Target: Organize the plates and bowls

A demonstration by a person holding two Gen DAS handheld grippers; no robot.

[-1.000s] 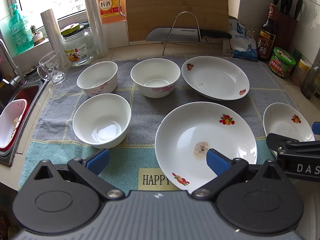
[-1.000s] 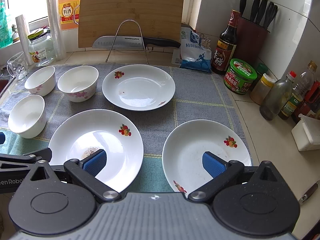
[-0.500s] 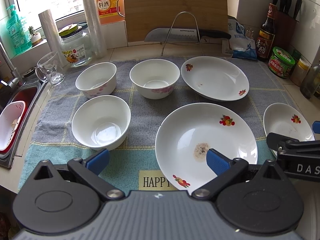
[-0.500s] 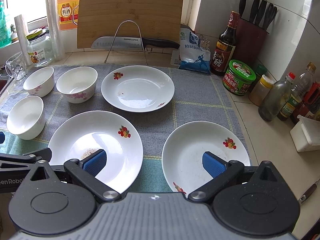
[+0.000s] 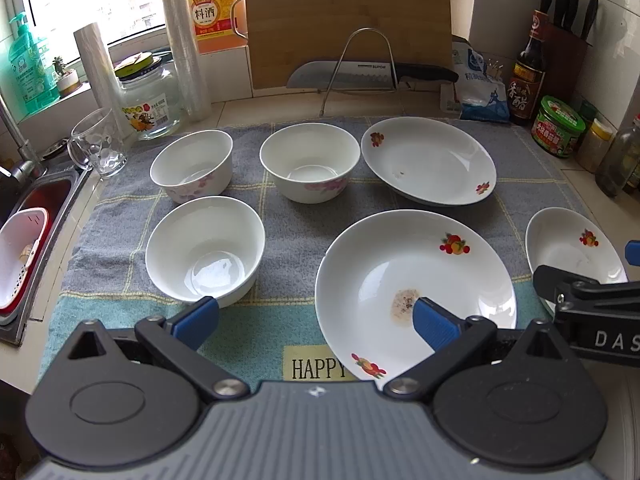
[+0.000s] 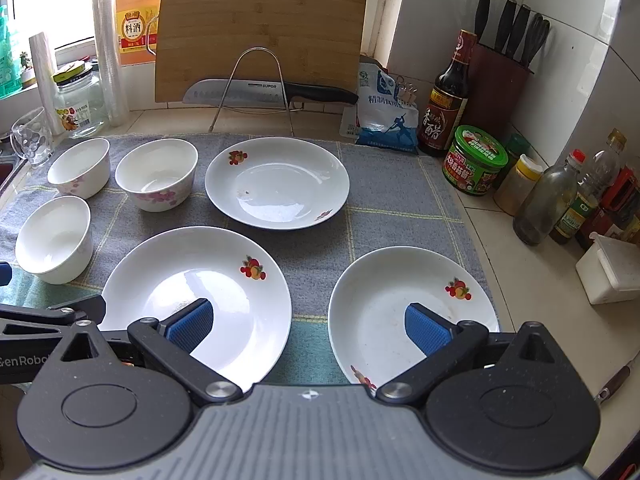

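Three white bowls stand on a grey towel [image 5: 304, 220]: a near one [image 5: 205, 250], a far left one [image 5: 192, 165] and a far middle one [image 5: 310, 162]. Three white fruit-print plates lie there: a far one [image 6: 277, 182], a large near one [image 6: 196, 280] with a brown stain [image 5: 404, 300], and a right one [image 6: 404, 304]. My left gripper [image 5: 316, 318] is open and empty, above the towel's front edge between the near bowl and the large plate. My right gripper [image 6: 306, 326] is open and empty, above the gap between the large and right plates.
A cutting board [image 6: 260, 32], wire rack [image 6: 252, 84] and knife [image 6: 272, 90] stand at the back. Bottles, jars and a knife block [image 6: 500, 68] line the right wall. A glass mug [image 5: 96, 146], jar [image 5: 148, 100] and sink [image 5: 28, 232] are on the left.
Both grippers have shifted slightly; the scene has slid a little in both views. Jaws stay open. No dish has moved.
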